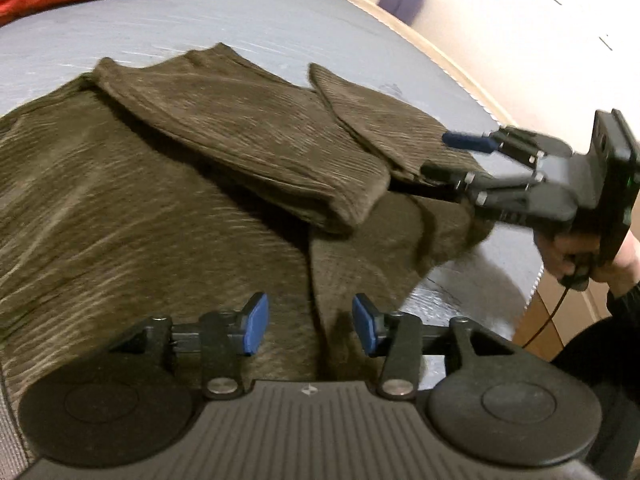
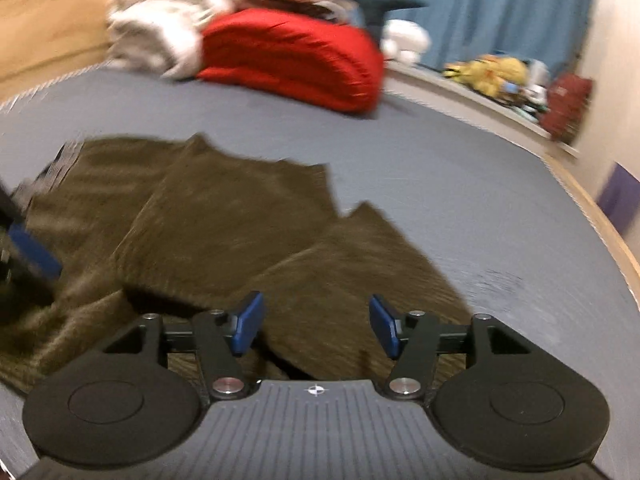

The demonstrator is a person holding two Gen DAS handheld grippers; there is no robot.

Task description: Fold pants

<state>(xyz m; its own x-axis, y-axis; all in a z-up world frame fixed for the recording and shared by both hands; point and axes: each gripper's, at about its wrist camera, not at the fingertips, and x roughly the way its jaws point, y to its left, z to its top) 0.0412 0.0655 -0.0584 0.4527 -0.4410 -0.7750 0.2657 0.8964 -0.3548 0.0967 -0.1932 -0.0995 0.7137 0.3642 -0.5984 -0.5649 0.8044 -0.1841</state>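
Note:
Brown ribbed pants (image 1: pixel 168 184) lie on a grey-blue mattress (image 1: pixel 200 20), with both legs folded back over the upper part. In the right wrist view the pants (image 2: pixel 224 216) spread ahead and to the left. My left gripper (image 1: pixel 311 326) hovers open over the near fabric, and nothing sits between its blue pads. Its blue pad (image 2: pixel 32 252) shows at the left edge of the right wrist view. My right gripper (image 2: pixel 316 330) is open above the right leg's folded edge. From the left wrist view the right gripper (image 1: pixel 452 156), held by a hand (image 1: pixel 568 256), has its fingers spread at that leg's side.
Red bedding (image 2: pixel 296 60) and white blankets (image 2: pixel 160 28) are piled at the far end of the mattress. A ledge holds a yellow toy (image 2: pixel 492 72) and clutter in front of a blue curtain (image 2: pixel 480 0). The mattress edge (image 1: pixel 520 288) drops off at the right.

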